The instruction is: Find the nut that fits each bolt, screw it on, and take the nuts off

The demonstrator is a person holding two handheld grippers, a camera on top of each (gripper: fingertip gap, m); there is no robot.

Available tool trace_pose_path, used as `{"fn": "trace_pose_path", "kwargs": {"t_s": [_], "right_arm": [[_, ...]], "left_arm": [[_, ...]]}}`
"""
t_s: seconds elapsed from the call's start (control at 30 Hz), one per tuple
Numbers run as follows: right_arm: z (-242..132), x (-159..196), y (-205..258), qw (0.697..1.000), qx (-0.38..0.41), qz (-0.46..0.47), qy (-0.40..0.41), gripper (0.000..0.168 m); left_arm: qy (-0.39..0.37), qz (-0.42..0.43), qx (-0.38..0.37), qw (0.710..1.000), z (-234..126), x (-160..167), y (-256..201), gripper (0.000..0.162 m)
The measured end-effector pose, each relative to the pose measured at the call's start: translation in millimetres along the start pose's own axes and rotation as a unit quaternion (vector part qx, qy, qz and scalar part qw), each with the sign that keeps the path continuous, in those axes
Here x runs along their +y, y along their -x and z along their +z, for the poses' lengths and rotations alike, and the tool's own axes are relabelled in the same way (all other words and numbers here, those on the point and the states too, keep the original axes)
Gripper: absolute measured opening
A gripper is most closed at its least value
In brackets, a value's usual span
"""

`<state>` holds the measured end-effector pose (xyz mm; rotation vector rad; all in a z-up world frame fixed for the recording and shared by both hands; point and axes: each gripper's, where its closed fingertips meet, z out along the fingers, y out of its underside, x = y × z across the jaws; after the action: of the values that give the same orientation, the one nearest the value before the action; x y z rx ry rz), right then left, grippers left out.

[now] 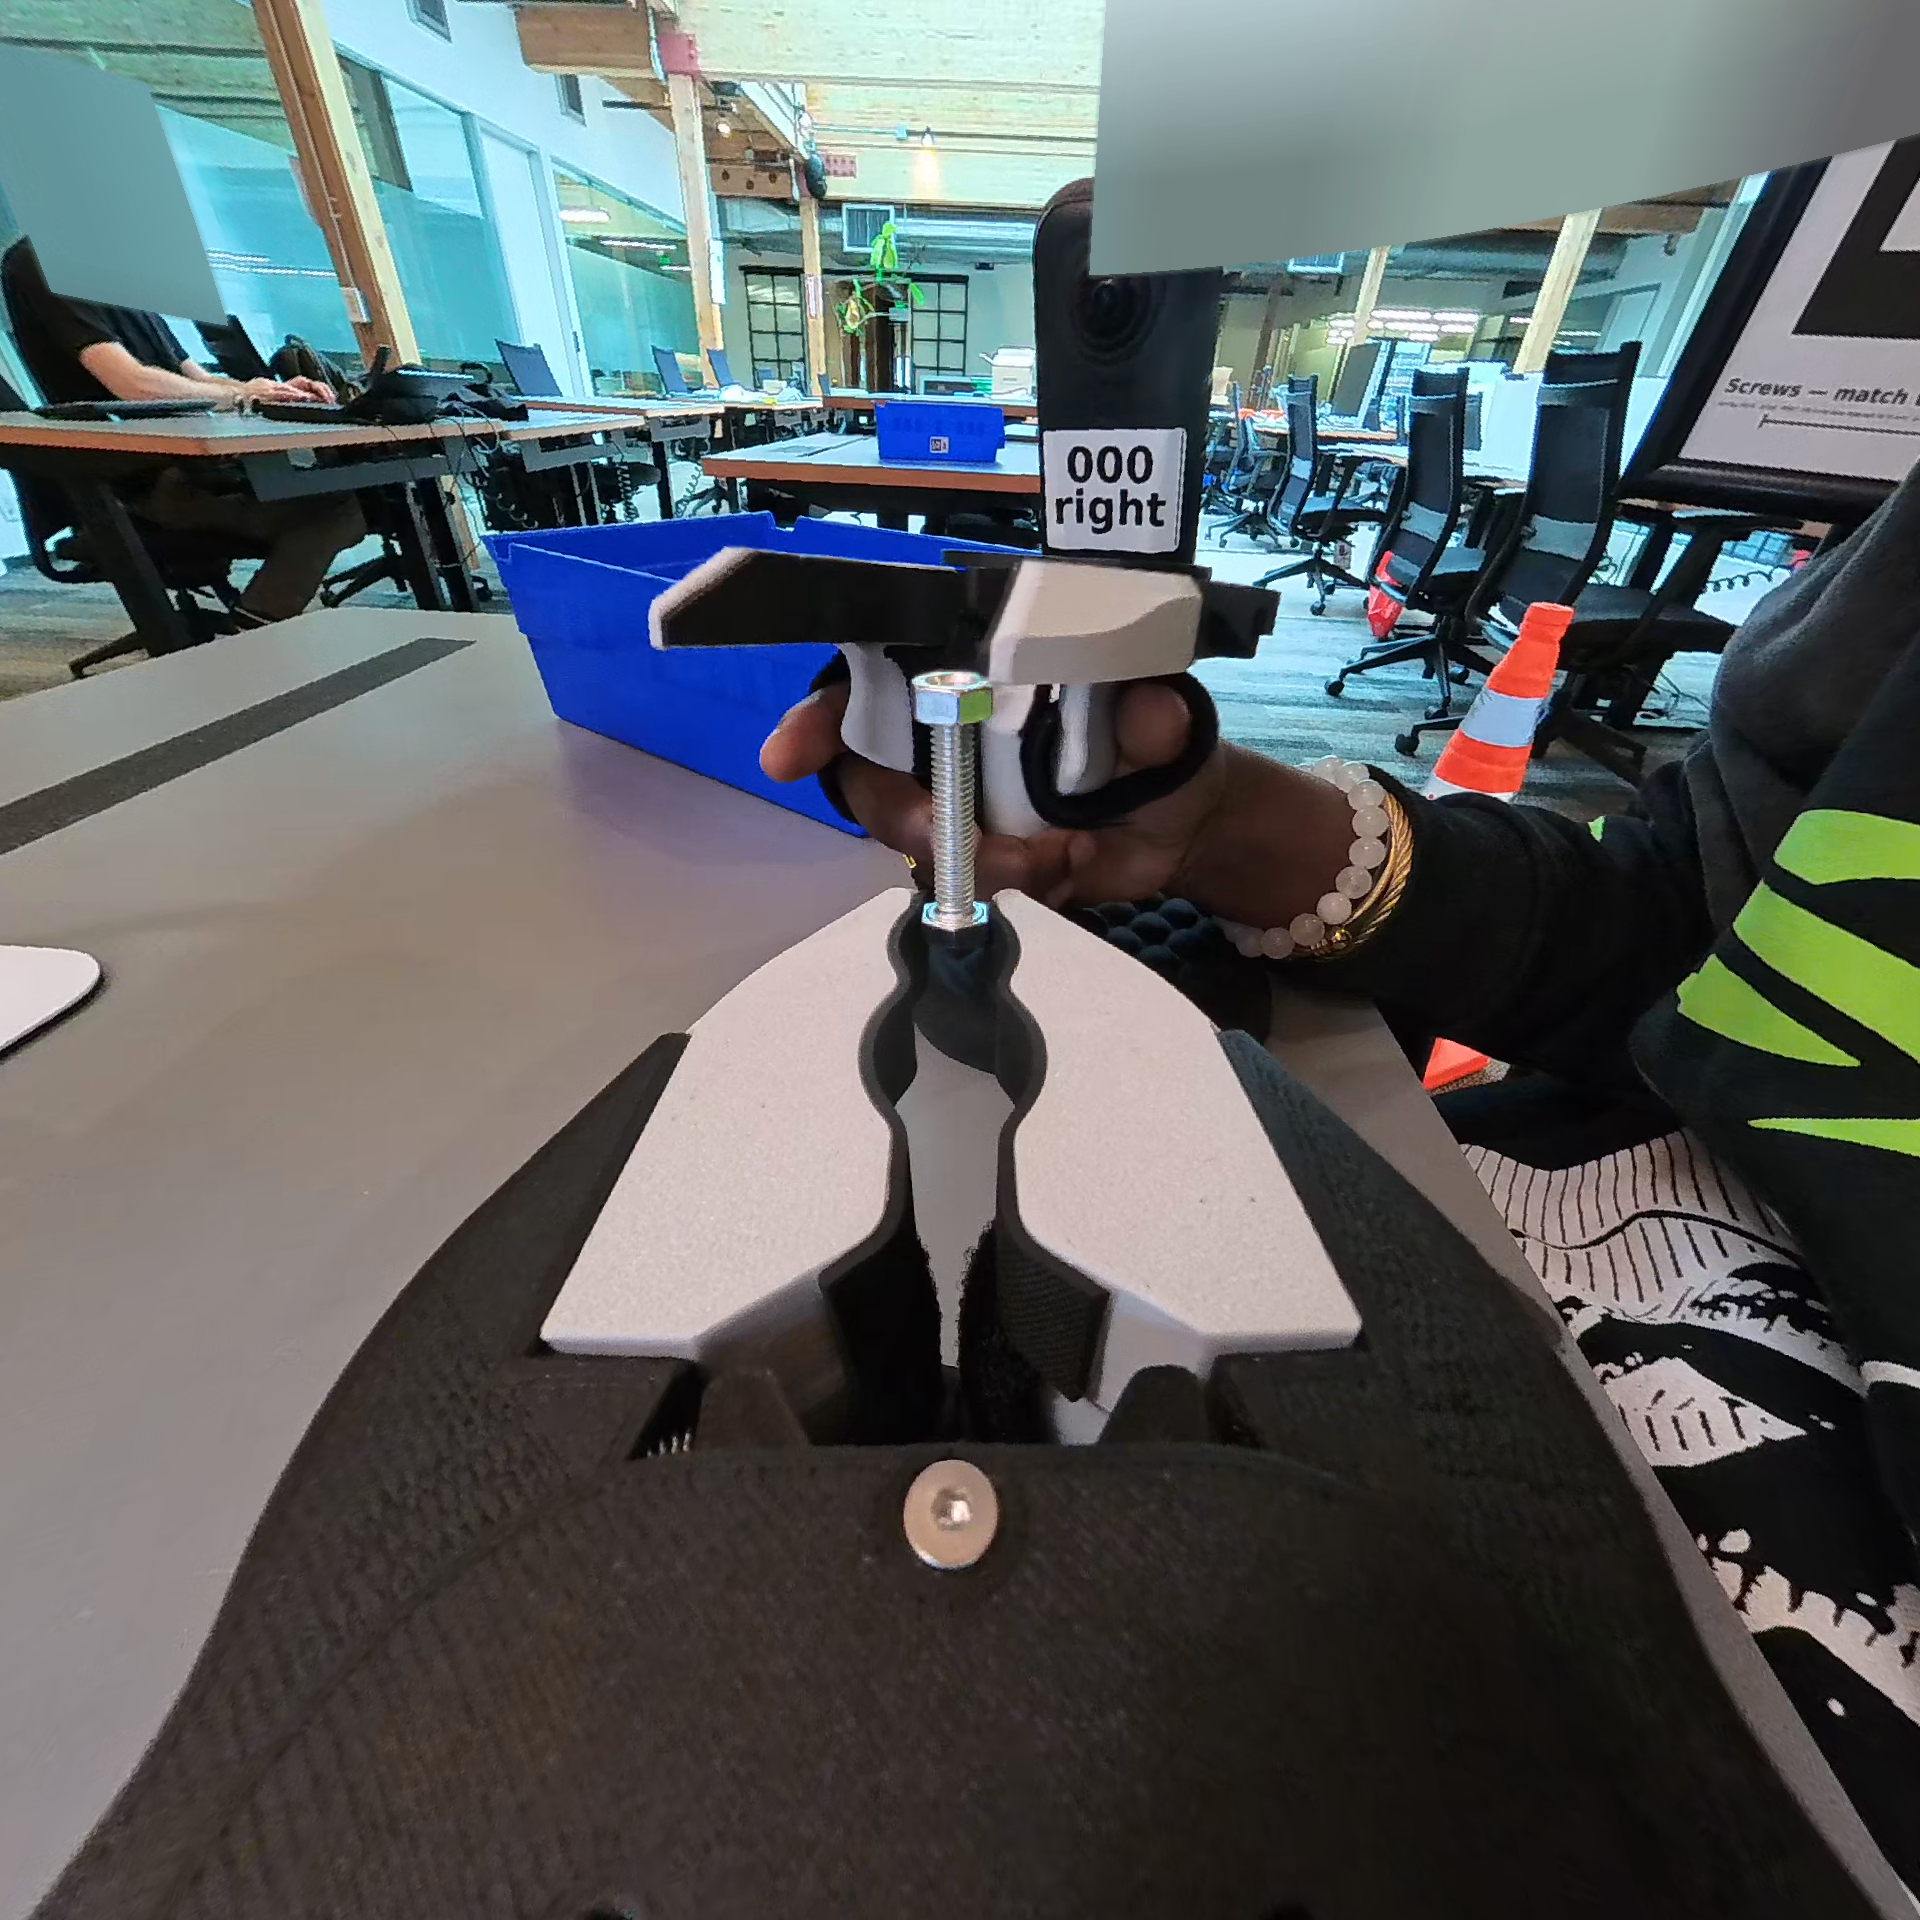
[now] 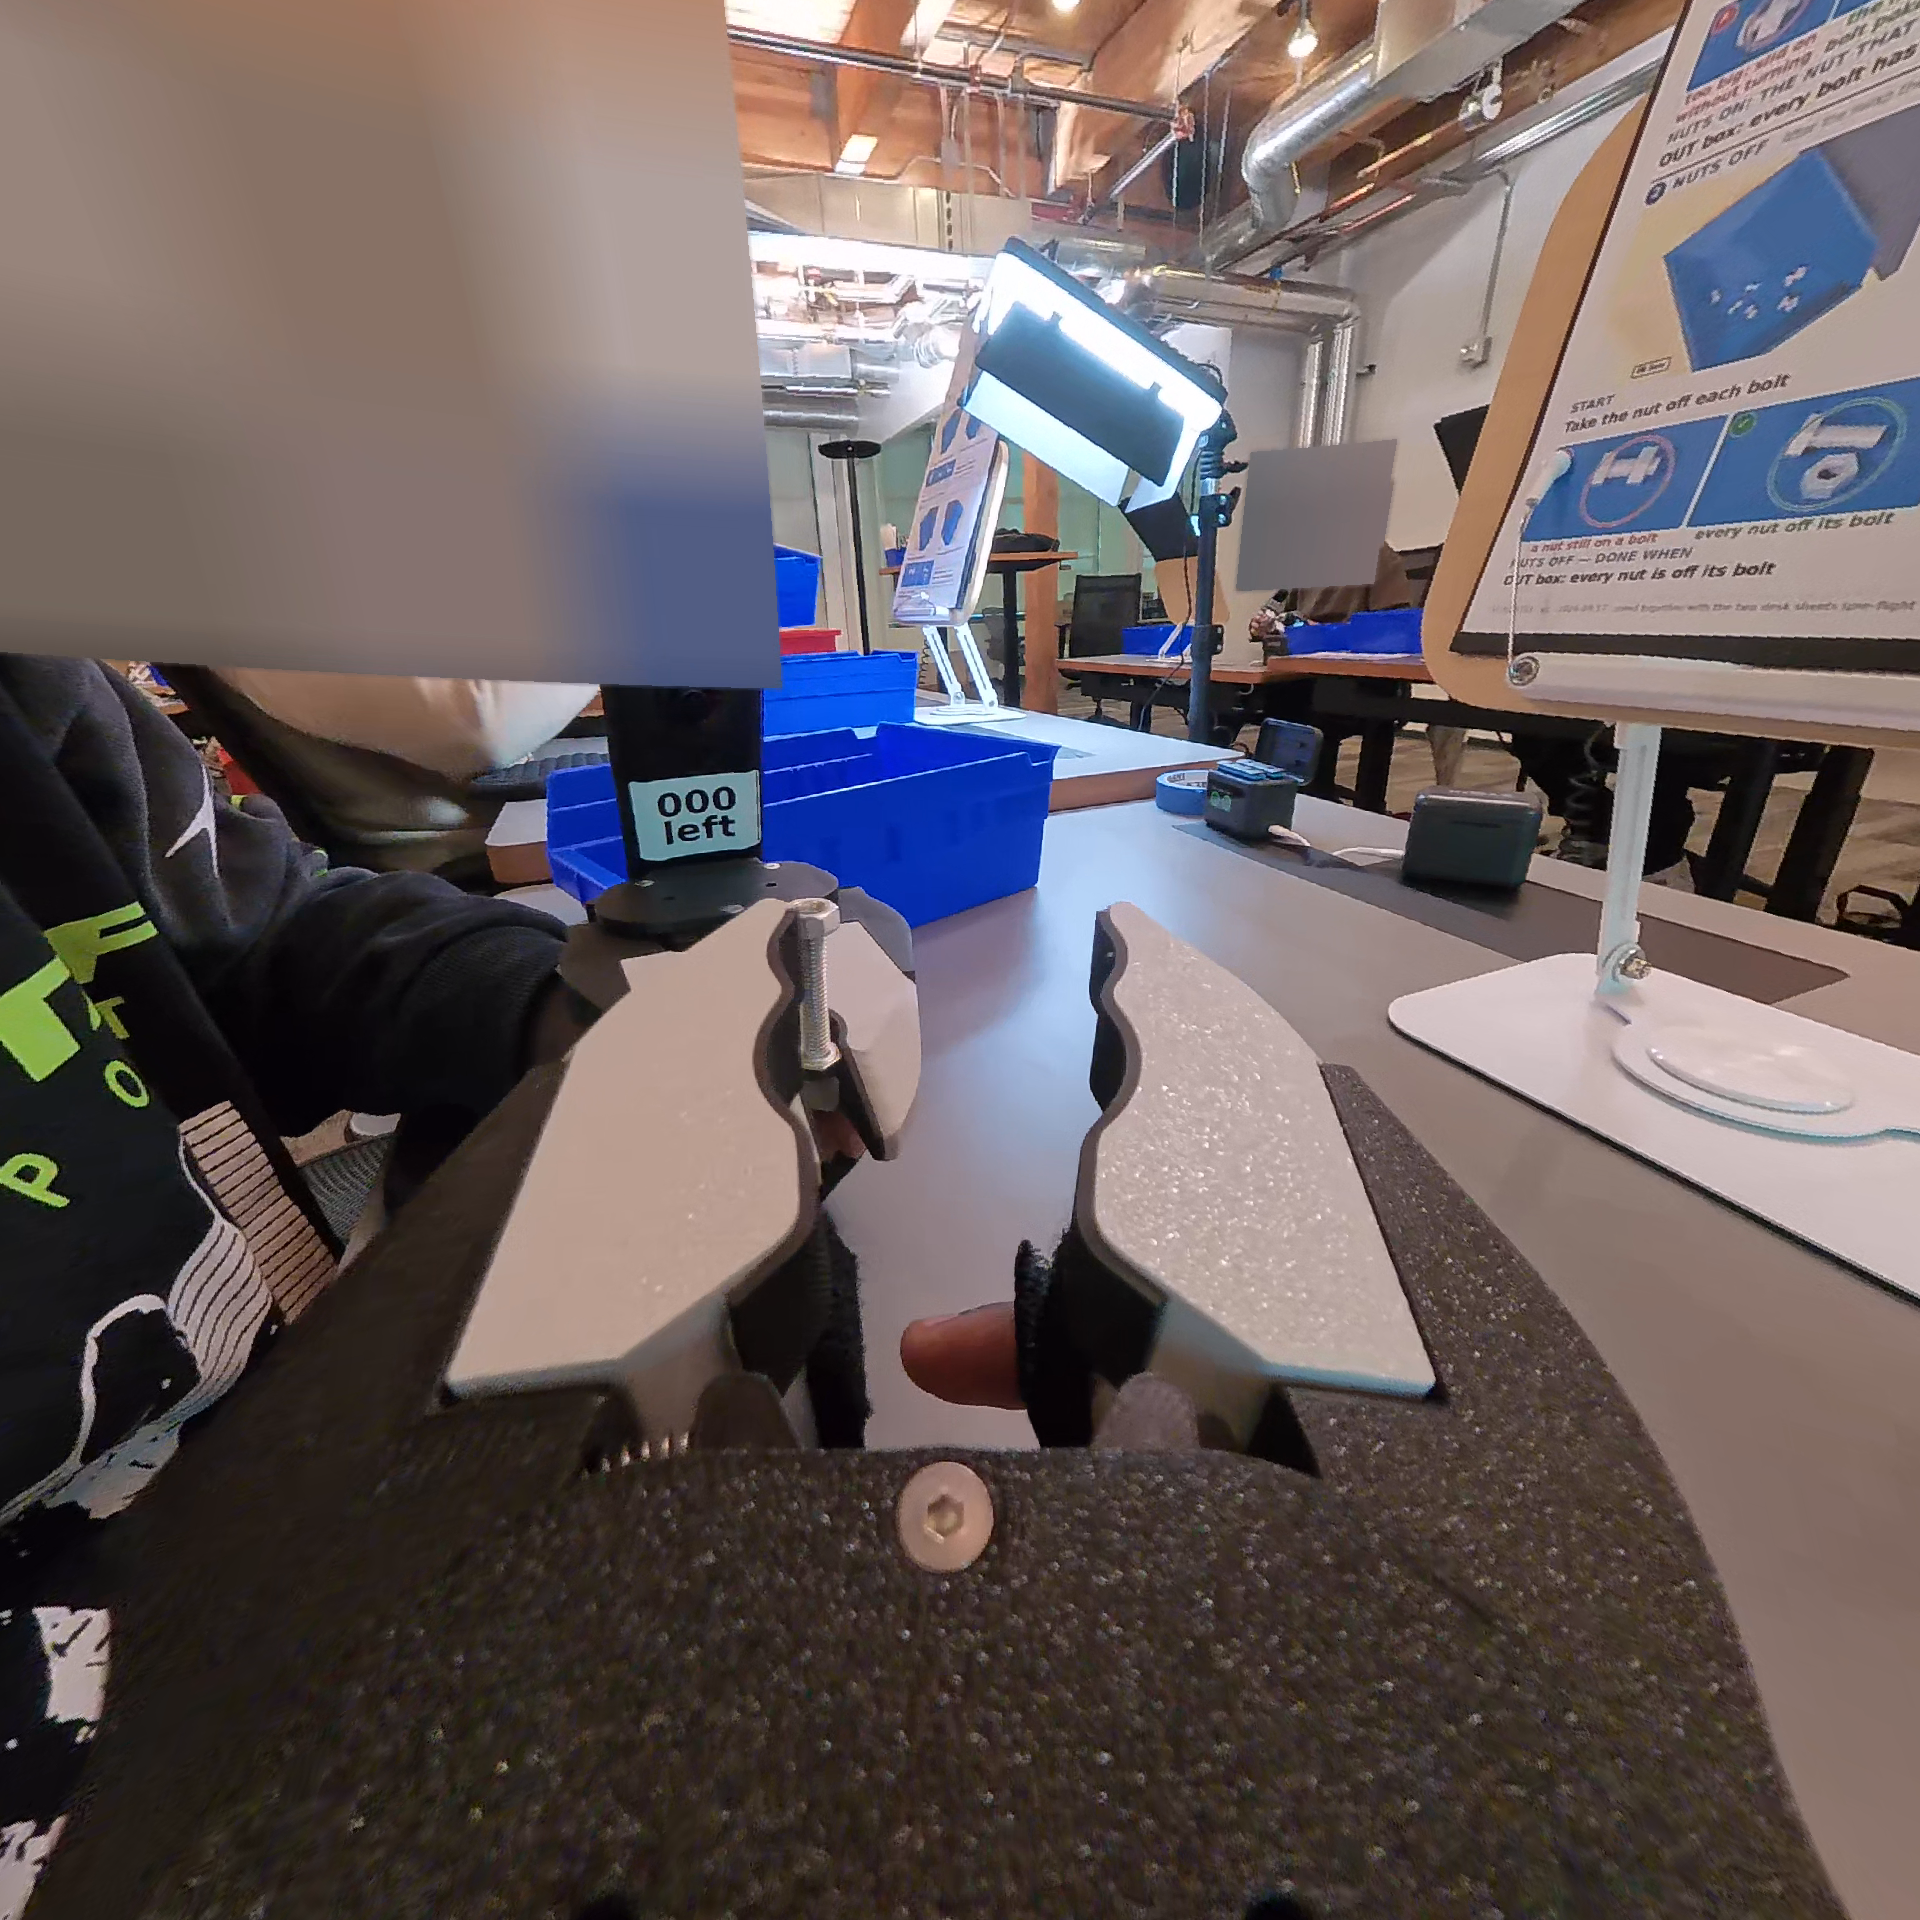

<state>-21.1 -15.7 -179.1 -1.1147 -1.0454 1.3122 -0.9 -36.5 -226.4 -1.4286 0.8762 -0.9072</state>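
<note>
A silver bolt (image 1: 954, 810) stands upright, its lower end clamped between the fingertips of my left gripper (image 1: 956, 912), which is shut on it. A hex nut (image 1: 951, 701) sits at the top of the thread, and a second hex piece (image 1: 956, 914) sits right at the fingertips. My right gripper (image 1: 842, 644) hovers just above and behind the top nut, jaws apart and empty. In the right wrist view my right gripper (image 2: 945, 925) is open. The bolt (image 2: 814, 997) and top nut (image 2: 816, 920) stand just inside its left finger (image 2: 665, 1091), not touching the right one.
A blue bin (image 1: 623, 644) stands on the grey table (image 1: 312, 987) behind the grippers; it also shows in the right wrist view (image 2: 935, 821). An instruction board on a white stand (image 2: 1621, 1029) is at the right. Dark cases (image 2: 1470, 836) and a tape roll (image 2: 1179, 790) lie farther back. The gap from one gripper's tips to the other's is roughly 5 cm.
</note>
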Motion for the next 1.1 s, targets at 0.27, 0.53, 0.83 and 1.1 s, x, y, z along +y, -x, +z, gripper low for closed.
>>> {"fn": "trace_pose_path", "kwargs": {"t_s": [0.27,0.53,0.83,1.1], "right_arm": [[1,2,0,1.0,0.001,-0.005,0.005,0.055],[1,1,3,1.0,-0.01,-0.001,0.001,0.056],[-2,0,-5,1.0,0.013,-0.002,0.002,0.051],[-7,27,5,0.973,-0.043,0.089,0.209,0.049]], "left_arm": [[0.001,0.0,0.002,1.0,1,1,-1,0.01],[0.002,0.0,0.001,1.0,1,1,0,0.01],[0.001,-0.001,0.0,1.0,1,1,0,0.01],[0.042,0.008,-0.03,0.999,2,13,9,0.01]]}}
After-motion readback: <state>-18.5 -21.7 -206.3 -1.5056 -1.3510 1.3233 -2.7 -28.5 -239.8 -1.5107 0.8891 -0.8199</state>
